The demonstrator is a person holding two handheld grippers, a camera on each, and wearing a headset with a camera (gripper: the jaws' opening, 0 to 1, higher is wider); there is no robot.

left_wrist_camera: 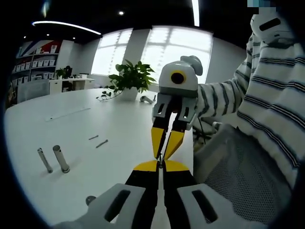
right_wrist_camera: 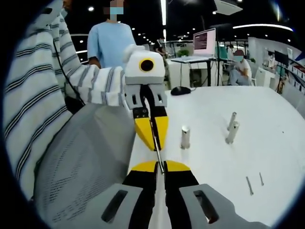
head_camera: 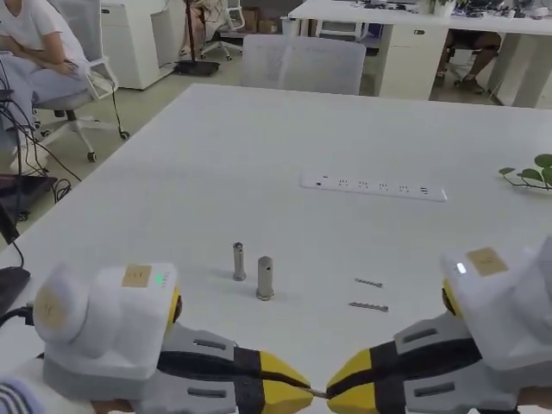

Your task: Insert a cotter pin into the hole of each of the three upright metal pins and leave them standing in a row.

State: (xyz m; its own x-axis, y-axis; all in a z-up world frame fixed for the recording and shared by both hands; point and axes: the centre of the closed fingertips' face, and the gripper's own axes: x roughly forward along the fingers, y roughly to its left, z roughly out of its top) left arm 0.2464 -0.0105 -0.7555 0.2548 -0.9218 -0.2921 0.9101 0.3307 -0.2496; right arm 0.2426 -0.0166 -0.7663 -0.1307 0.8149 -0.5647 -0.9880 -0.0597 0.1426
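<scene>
Over the white counter [head_camera: 259,147], near edge, left gripper [head_camera: 293,382] and right gripper [head_camera: 341,386] both clench one thin steel cotter pin [right_wrist_camera: 156,148]; I'd steady its free tip before aiming at the nearer upright grey metal pin [head_camera: 265,278].

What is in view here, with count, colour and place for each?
table: one, white, under everything.
metal pins: three, silver, upright on the table.
loose cotter pins: two, silver, lying flat on the table.
held cotter pin: one, silver, between both grippers' tips.
power strip: one, white, farther back on the table.
plant: one, green, at the table's edge.
left gripper: one, yellow-tipped, shut on the held cotter pin.
right gripper: one, yellow-tipped, shut on the held cotter pin.
</scene>
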